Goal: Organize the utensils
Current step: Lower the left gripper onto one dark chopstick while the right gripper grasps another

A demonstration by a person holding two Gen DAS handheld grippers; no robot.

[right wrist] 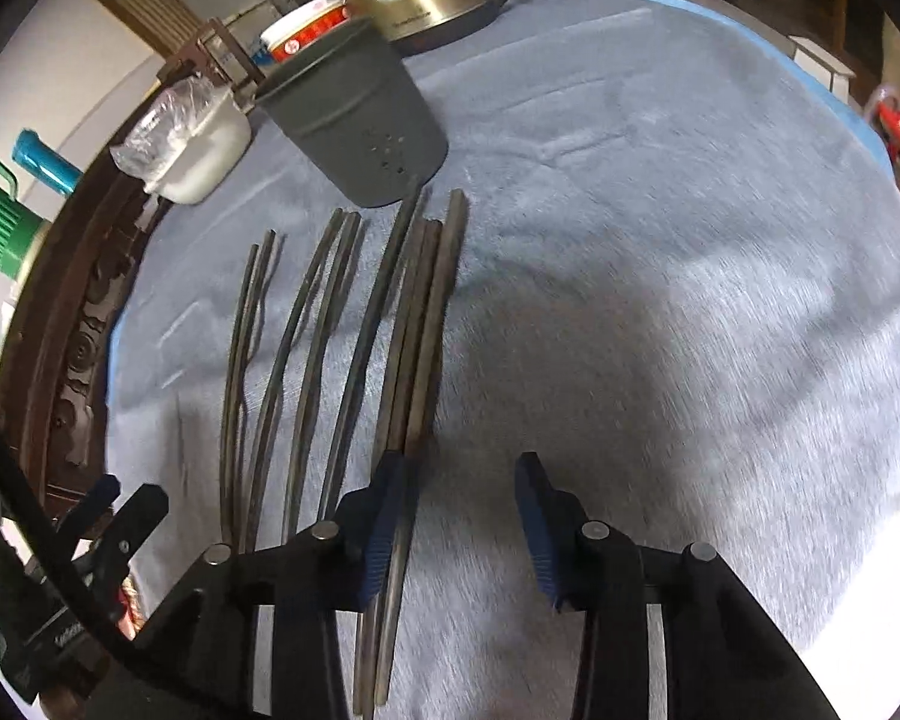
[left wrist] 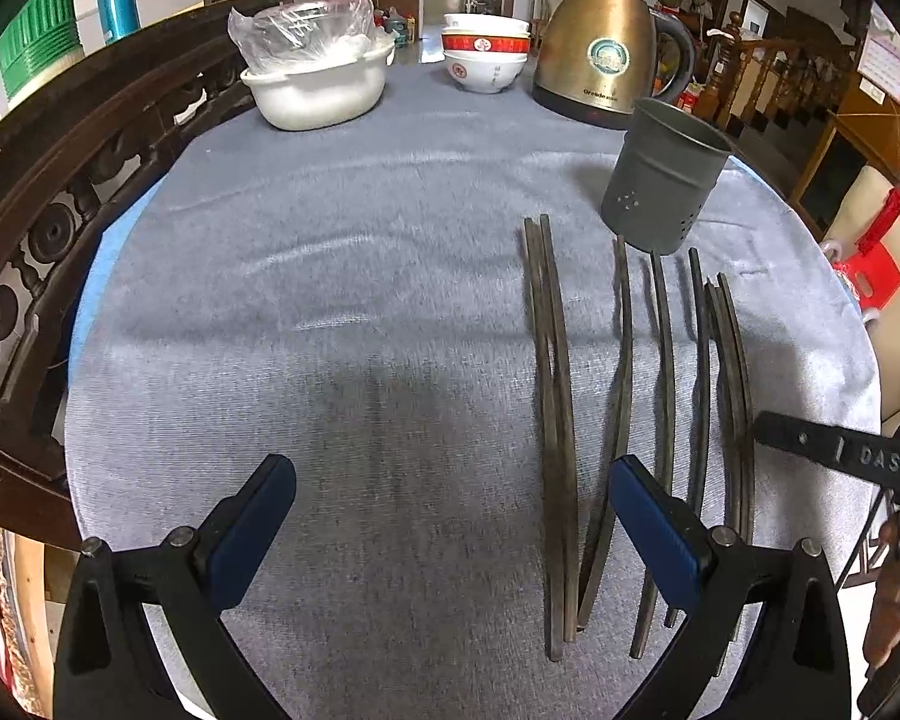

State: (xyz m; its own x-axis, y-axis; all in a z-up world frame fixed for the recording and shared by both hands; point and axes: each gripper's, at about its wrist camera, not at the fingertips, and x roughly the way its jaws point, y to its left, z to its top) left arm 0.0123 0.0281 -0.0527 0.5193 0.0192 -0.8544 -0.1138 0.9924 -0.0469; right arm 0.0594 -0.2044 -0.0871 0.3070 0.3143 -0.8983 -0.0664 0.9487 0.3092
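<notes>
1. Chopsticks [left wrist: 555, 420] on the grey cloth [left wrist: 330, 300]: I count about eight, loosely paired in four groups, plus one grey holder [left wrist: 666, 180] standing upright just past their far tips.
2. They all lie roughly parallel, long axis running from the camera toward the holder.
3. Left gripper [left wrist: 450, 516] is spread wide with nothing in it, chopsticks under its right finger.
4. Right gripper [right wrist: 459, 516] is partly closed over bare cloth, with the rightmost chopsticks right by its left finger; can't tell if they touch.
5. Only the left view shows the whole kettle [left wrist: 600, 42], stacked bowls [left wrist: 486, 54] and white basin [left wrist: 324, 84].
</notes>
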